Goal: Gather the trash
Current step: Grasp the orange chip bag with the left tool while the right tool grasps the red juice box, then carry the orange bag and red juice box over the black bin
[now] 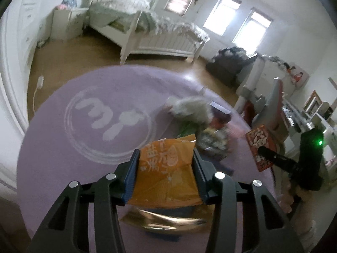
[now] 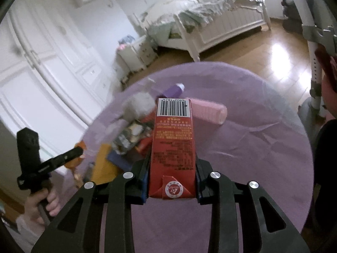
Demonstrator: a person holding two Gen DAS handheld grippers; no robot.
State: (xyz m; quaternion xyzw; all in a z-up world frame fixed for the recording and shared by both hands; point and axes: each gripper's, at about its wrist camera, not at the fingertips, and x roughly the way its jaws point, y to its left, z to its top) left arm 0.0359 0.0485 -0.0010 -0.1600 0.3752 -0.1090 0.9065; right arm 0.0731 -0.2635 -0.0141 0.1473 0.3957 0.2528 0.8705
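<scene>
My left gripper [image 1: 166,158] is shut on an orange snack bag [image 1: 168,172] and holds it above the purple round rug [image 1: 73,143]. My right gripper [image 2: 171,164] is shut on a red drink carton [image 2: 172,139] with a barcode at its far end; the carton also shows in the left wrist view [image 1: 260,145]. Between them on the rug lies a pile of trash [image 2: 130,139]: wrappers, a grey fluffy thing [image 1: 189,107], a purple bottle [image 2: 173,90] and a pink roll [image 2: 208,109]. The left gripper shows at the left of the right wrist view [image 2: 63,160].
A white bed [image 1: 151,33] stands beyond the rug on the wood floor. White wardrobe doors [image 2: 42,63] run along the left. A nightstand [image 1: 67,21] stands by the bed. A dark bag [image 1: 229,63] and a desk with a chair [image 1: 271,105] stand at the right.
</scene>
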